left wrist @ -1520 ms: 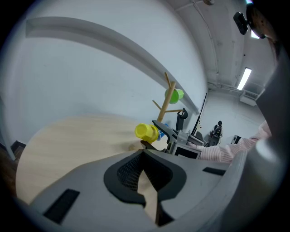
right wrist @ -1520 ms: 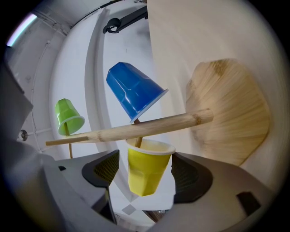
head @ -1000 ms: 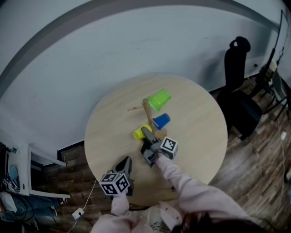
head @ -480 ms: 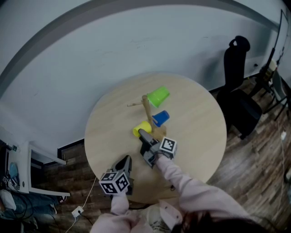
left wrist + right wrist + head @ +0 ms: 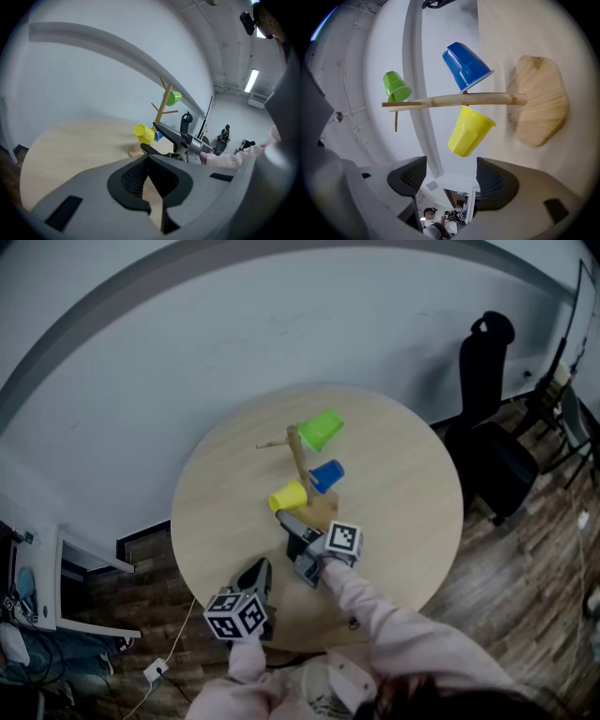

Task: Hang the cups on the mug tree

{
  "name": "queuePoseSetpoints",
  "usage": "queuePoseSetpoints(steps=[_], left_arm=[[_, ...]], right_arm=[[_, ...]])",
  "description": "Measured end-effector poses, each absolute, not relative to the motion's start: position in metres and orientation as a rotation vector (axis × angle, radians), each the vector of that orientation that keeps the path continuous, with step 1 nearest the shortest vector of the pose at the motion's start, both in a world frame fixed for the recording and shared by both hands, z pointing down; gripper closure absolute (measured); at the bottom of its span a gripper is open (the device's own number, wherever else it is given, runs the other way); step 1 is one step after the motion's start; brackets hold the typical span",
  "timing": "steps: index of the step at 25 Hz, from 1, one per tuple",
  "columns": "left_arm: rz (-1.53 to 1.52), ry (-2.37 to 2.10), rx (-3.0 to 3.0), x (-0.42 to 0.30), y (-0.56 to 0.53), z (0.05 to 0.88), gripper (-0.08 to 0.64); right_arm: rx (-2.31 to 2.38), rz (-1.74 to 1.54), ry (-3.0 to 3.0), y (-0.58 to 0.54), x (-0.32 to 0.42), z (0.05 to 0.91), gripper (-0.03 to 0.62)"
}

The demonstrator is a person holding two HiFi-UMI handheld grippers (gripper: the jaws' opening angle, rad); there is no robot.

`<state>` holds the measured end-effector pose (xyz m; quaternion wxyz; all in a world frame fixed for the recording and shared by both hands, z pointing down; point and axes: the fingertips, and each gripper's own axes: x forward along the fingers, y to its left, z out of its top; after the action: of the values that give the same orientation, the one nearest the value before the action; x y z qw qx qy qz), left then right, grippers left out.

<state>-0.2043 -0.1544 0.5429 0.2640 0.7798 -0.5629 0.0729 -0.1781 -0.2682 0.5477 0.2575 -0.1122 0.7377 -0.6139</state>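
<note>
Overhead, two low; common mug tree (image 5: 299,461)

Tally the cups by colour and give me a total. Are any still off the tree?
green cup: 1
blue cup: 1
yellow cup: 1
Total: 3 cups, all hanging on the mug tree; none off it in view.

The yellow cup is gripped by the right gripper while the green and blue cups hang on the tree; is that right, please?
Not quite: the yellow cup hangs on the tree too. In the right gripper view the right gripper is open, jaws just closing slightly with nothing between them.
</note>
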Motion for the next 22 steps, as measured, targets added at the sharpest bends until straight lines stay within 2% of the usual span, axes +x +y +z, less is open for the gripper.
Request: queuePoseSetpoints(steps=[3,8,14,22], left_arm=[[0.193,-1.526,2.107,-0.2,-0.151,0.545,0.565],[0.182,-1.53,2.098,-0.193,-0.146,0.549,0.565],[0.175,-1.535,2.104,-0.185,-0.143,0.549,0.565],[0.165,-1.55,2.106,-0.182,-0.141,0.549,0.565]], right_arm=[[-0.285,-1.579,2.108,-0.261,-0.177,0.539,0.337],[-0.19,-1.468,2.23,-0.24,-0.179,0.515,0.417],[-0.337,-1.497,2.392,-0.226,-0.167,0.535,0.473],[-0.366,-1.249,2.691,-0.206,-0.165,0.532,0.512]])
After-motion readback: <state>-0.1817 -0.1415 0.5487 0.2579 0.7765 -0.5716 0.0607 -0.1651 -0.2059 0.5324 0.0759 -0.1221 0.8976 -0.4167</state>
